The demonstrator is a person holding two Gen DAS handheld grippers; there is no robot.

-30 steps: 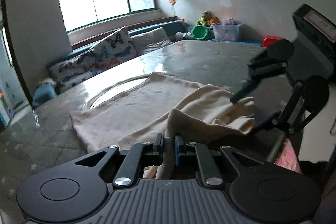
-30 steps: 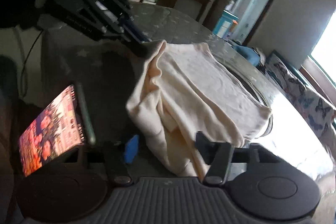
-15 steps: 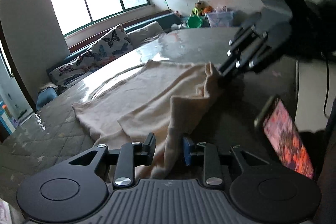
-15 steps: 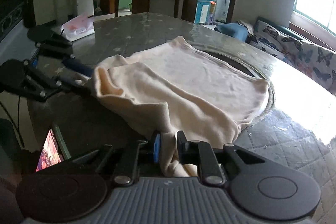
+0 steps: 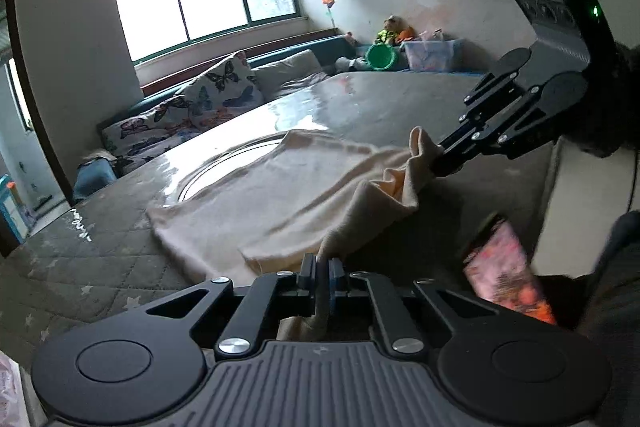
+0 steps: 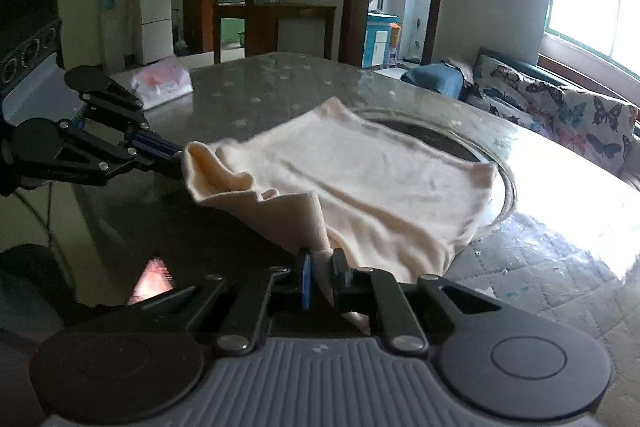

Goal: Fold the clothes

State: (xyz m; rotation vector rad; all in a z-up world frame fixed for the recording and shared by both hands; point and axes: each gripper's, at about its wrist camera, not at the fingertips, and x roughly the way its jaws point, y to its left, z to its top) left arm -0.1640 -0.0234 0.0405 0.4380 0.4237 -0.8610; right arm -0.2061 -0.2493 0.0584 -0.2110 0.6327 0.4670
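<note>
Pinching the cloth point(image 5: 304, 187) at two corners, my left claw point(image 5: 322, 277) is clamped on one end and my right claw point(image 6: 320, 277), jaws just closing, grips the other; the rest drapes over the table point(image 6: 280, 79).

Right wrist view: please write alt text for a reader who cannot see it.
The right gripper pinches the near edge of a cream garment spread on a grey table. At left, the left gripper holds another bunched corner.
</note>
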